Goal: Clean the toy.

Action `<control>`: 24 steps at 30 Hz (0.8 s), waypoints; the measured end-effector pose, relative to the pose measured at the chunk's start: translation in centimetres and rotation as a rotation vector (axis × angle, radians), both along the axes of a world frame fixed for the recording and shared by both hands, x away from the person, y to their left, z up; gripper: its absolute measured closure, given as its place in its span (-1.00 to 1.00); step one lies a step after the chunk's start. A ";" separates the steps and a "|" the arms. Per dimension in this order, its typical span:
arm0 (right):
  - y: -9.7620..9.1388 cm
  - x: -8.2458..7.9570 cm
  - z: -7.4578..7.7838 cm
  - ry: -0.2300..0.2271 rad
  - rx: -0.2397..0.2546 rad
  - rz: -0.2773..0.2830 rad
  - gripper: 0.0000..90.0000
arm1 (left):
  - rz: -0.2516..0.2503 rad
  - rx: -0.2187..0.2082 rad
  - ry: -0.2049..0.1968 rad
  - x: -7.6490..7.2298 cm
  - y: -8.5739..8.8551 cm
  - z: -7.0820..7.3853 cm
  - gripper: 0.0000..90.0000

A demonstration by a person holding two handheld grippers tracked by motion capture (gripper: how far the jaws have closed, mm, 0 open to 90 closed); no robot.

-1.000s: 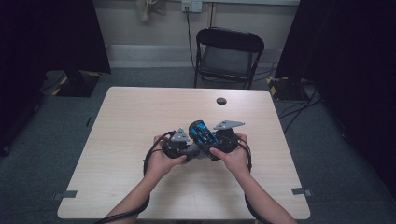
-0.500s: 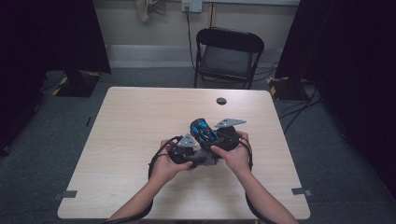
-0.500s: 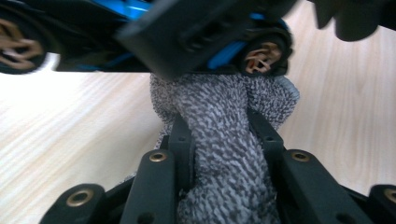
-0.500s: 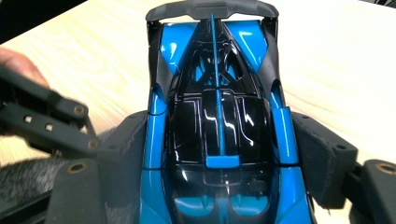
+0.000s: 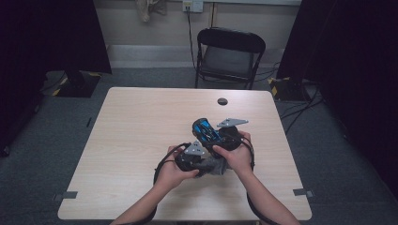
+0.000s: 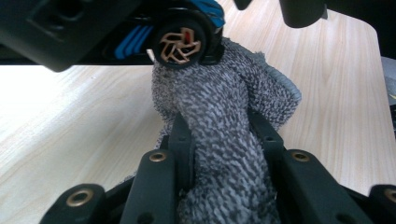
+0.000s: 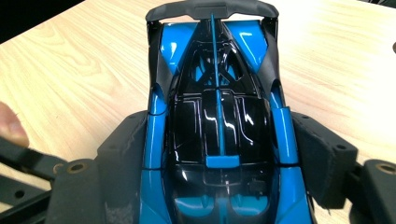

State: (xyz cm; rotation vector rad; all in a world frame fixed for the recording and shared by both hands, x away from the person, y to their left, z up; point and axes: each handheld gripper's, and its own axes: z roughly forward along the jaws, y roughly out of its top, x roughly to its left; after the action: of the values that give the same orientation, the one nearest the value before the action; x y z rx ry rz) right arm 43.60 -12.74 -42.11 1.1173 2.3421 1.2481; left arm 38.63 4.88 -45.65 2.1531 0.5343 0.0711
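holding the toy car lifted off the table, the right gripper had its jaws spread wide and pressed against the car's two flanks, one pad on each blue side panel. that grip across the width left the underside and wheels exposed, which looked like the reason for it: the cloth could reach the lower body from beneath. in the high view the car sat above the middle of the table toward the near edge, tilted, between the two hands.

the left gripper had its jaws drawn in close on a bunched fold of the cloth, pinching it into a thick roll that stood up past the jaw tips. the top of that roll touched the car just below a wheel, so the work in hand read as wiping or polishing the car's side. bunching it gave a firm, padded end to rub with, rather than a loose flap.

the car was hard, glossy plastic: a black roof and canopy with bright reflections, blue panels, a thin blue stripe down the spine and a dark wing across one end. the wheel had a black tyre and a coppery, bladed rim. the cloth was grey, nubby and looped like terry or microfibre, soft and thick. the table was pale wood grain, smooth and matt. a small dark disc lay near its far edge, well apart from the hands.
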 end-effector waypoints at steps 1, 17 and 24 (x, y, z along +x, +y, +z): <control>0.0 0.0 0.0 -0.001 -0.001 -0.002 -0.42 | -0.002 -0.001 0.002 0.0 -0.1 -0.1 0.51; -0.6 0.4 -0.4 0.007 -0.015 -0.017 -0.42 | -0.037 -0.006 0.014 -1.0 -0.2 -0.4 0.51; -1.2 0.5 -0.5 0.010 -0.020 -0.029 -0.42 | 0.005 0.019 0.007 -0.6 1.5 -0.6 0.50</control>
State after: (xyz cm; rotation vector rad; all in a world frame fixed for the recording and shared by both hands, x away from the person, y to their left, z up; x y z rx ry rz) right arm 44.07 -13.97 -42.59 1.1490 2.3324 1.2088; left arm 38.00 6.35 -46.29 2.1709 0.5448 0.0714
